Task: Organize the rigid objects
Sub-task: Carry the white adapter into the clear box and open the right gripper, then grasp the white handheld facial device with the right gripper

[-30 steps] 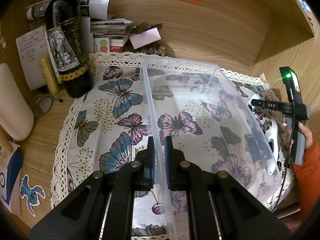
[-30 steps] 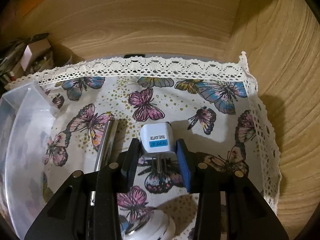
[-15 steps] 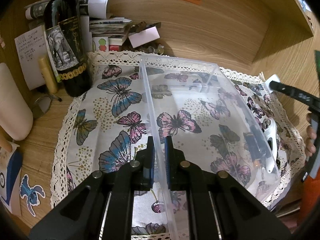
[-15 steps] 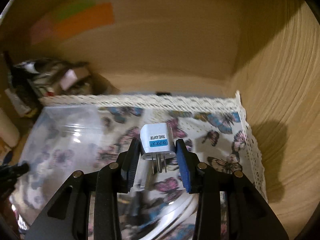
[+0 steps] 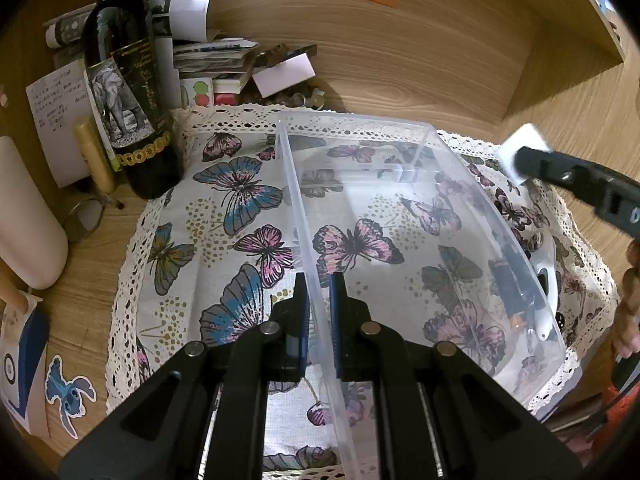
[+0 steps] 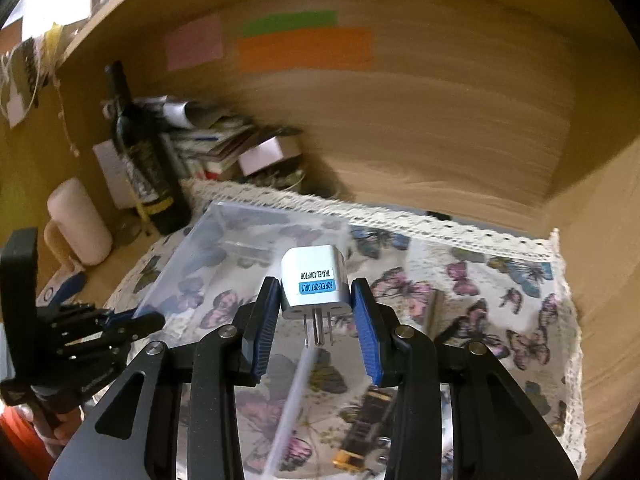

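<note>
A clear plastic bin (image 5: 420,216) lies on a butterfly-print cloth (image 5: 236,200). My left gripper (image 5: 319,292) is shut on the bin's near left wall. My right gripper (image 6: 316,304) is shut on a white travel adaptor (image 6: 310,280) with a blue label, prongs pointing toward me, held in the air above the bin's right side. In the left wrist view the adaptor (image 5: 522,152) shows above the bin's far right corner. The bin (image 6: 240,248) also shows in the right wrist view, with my left gripper (image 6: 148,322) at its edge.
A dark wine bottle (image 5: 128,92), papers and small boxes (image 5: 224,64) crowd the back left. A cream mug (image 5: 24,216) stands at the left. A white object and a dark pen-like item (image 5: 516,284) lie right of the bin. Wooden walls enclose the back and right.
My right gripper has lifted the adaptor off the cloth and carried it up and left over the bin. My left gripper has kept its hold on the bin wall.
</note>
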Demonstrator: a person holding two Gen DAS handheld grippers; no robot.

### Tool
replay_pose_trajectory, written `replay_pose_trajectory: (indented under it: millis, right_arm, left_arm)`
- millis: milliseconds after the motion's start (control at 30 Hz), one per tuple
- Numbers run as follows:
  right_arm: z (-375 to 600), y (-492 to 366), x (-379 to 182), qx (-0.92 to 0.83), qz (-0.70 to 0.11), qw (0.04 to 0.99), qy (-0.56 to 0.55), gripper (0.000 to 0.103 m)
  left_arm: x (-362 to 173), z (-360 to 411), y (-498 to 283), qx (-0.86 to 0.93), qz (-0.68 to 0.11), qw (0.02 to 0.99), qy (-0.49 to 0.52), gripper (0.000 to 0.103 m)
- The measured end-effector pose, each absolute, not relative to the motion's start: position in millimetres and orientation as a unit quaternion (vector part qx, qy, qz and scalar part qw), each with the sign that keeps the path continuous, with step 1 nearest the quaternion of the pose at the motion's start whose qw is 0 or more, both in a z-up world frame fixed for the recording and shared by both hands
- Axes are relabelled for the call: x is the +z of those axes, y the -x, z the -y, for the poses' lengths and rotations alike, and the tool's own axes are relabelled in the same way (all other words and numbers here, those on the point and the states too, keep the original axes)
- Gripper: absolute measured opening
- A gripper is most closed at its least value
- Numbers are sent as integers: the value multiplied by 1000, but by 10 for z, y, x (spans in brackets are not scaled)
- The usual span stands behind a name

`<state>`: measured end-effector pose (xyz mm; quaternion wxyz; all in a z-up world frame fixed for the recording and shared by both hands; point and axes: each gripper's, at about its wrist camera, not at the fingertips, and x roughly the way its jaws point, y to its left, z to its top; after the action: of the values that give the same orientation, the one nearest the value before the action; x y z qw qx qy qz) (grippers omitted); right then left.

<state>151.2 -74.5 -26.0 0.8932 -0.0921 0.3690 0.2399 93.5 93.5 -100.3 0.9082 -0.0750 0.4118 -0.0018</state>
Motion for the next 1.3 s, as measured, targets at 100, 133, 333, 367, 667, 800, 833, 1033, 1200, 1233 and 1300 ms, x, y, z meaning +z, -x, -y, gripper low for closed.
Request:
replay_pose_trajectory:
  millis: [100, 133, 333, 367, 667, 800, 833, 1033, 1200, 1233, 1300]
  right_arm:
    - [633, -1548, -354, 249, -382, 884, 99, 34]
    - [598, -1559, -383, 249, -387, 882, 103, 34]
    - [438, -1667, -596, 259, -424, 860, 119, 34]
    - [418, -1687, -632, 260, -430, 856, 121, 34]
    - [293, -1748, -705, 266, -439, 849, 128, 34]
    - [310, -1713, -610, 262, -424, 857, 129, 35]
    - [326, -1701, -585, 261, -420, 860, 129, 35]
    - [552, -1569, -369, 240, -386, 883, 118, 45]
    - [871, -1426, -192, 191, -358, 907, 111, 51]
    - [952, -1398, -167, 178, -353, 912, 109, 51]
    - [1107, -1358, -123, 156, -349, 918, 102, 54]
  left_arm:
    - [-1004, -929, -933, -3, -411, 909, 71, 10]
    - [-1004, -924, -932, -3, -411, 909, 70, 10]
    - [-1010, -913, -929, -3, -410, 910, 62, 10]
    - [-1011, -915, -929, -3, -410, 910, 62, 10]
    - [-1016, -912, -927, -3, -410, 910, 61, 10]
    - [-1018, -903, -926, -3, -409, 910, 58, 10]
    - [-1018, -903, -928, -3, -409, 911, 58, 10]
    - [-1016, -902, -929, -4, -409, 911, 57, 10]
    - [-1015, -900, -927, -4, -407, 912, 57, 10]
    - [-1015, -900, -926, -4, -407, 912, 57, 10]
    - [-1014, -899, -924, -5, -406, 912, 57, 10]
